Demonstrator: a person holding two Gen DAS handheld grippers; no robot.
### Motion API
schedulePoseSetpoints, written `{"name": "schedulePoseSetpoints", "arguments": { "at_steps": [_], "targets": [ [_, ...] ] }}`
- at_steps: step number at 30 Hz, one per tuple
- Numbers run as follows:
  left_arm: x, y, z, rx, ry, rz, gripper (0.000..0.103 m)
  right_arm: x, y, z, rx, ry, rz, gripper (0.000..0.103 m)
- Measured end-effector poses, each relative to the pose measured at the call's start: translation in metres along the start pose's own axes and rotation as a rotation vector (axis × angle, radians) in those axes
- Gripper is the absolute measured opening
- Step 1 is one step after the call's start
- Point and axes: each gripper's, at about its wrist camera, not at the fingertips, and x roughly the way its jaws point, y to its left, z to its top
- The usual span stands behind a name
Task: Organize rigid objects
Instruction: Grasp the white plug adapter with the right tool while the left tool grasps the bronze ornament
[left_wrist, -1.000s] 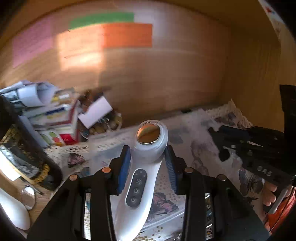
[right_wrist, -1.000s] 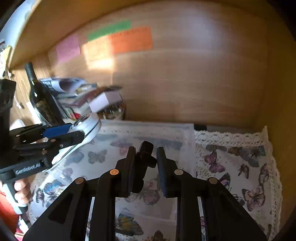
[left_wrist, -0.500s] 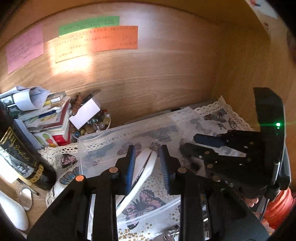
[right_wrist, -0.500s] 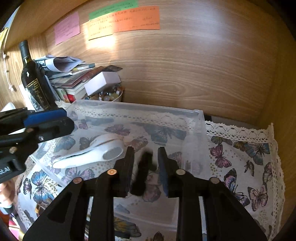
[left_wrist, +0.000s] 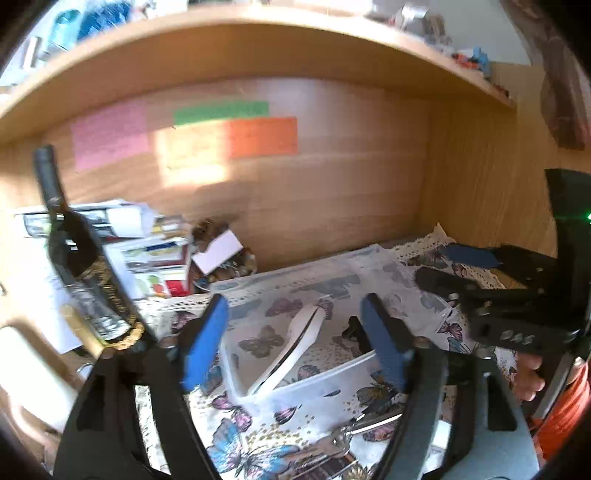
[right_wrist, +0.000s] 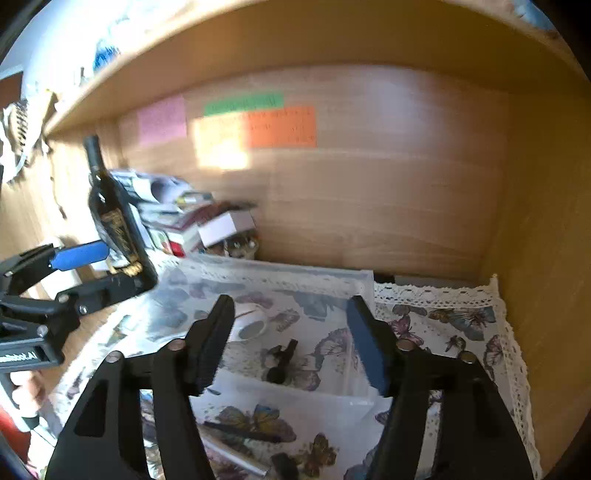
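Observation:
A clear plastic bin sits on the butterfly cloth. A white handheld device lies on its side inside it, and a small black part lies beside it. My left gripper is open and empty, above and in front of the bin. My right gripper is open and empty, above the bin's front; it also shows in the left wrist view. The left gripper shows at the left of the right wrist view.
A dark wine bottle stands at the left by a stack of books and papers and a bowl of marbles. Metal tools lie on the cloth in front of the bin. Wooden walls close the back and right.
Both grippers have opened and pulled back and up. The white device and the black part, held a second ago, now lie in the bin.

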Motion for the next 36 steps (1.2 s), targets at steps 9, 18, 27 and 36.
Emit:
{"name": "schedulePoseSetpoints", "arguments": {
  "at_steps": [9, 18, 27, 36],
  "targets": [
    [-0.041, 0.007, -0.034, -0.010, -0.013, 0.053, 0.099, -0.047, 0.013, -0.021, 0.015, -0.065, 0.004, 0.072],
    [-0.049, -0.002, -0.089, -0.010, 0.054, 0.111, 0.100, -0.046, 0.012, -0.072, 0.069, 0.029, 0.027, 0.072],
    [-0.048, -0.027, -0.130, -0.020, 0.118, 0.049, 0.100, -0.031, 0.016, -0.118, 0.089, 0.160, 0.027, 0.072],
    [-0.034, -0.043, -0.159, -0.068, 0.191, 0.017, 0.100, -0.012, 0.022, -0.132, 0.085, 0.227, 0.062, 0.063]
  ]
}}
